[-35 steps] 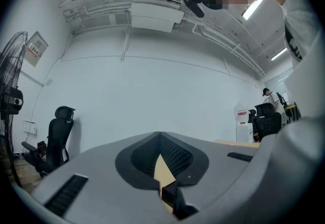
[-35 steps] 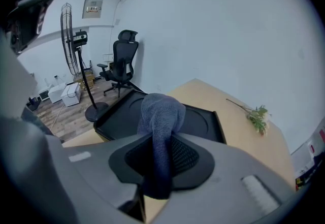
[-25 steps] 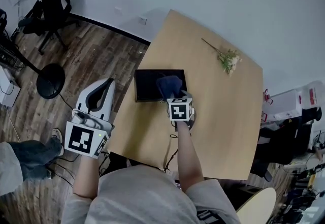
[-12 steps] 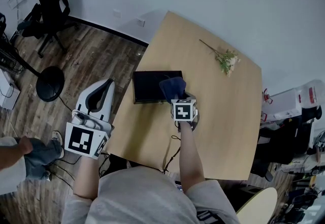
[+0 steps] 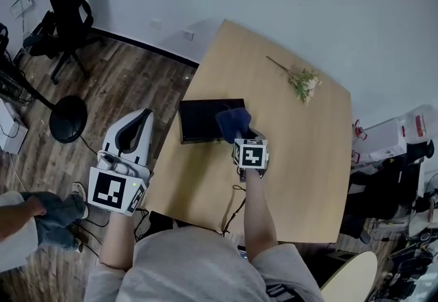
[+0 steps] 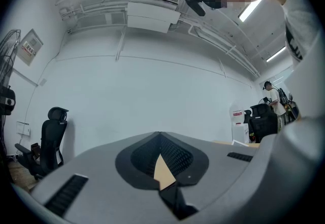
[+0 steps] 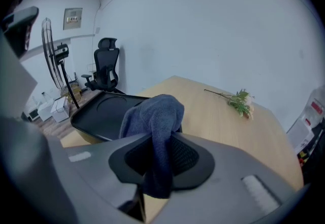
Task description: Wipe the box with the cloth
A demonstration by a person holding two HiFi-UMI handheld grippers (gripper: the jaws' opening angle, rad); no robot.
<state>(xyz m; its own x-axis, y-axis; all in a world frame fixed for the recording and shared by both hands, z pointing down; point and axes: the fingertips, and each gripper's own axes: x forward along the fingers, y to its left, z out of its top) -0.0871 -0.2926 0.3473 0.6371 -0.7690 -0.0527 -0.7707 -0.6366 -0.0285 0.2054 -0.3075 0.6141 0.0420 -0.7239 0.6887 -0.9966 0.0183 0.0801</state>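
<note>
On the right gripper (image 5: 238, 133) the jaws pinch a fold of the soft, floppy cloth (image 5: 233, 119) over the rigid-looking box (image 5: 202, 119); left gripper (image 5: 142, 117) jaws closed, empty

The cloth (image 5: 233, 120) hid the right end of the box (image 5: 204, 118) and the jaw tips of the right gripper (image 7: 158, 167). Far to the lower left of the box, a second person (image 5: 27, 215) was cut off by the frame edge. Beyond the box, the blooms of the flower sprig (image 5: 304, 81) were too small to identify.
</note>
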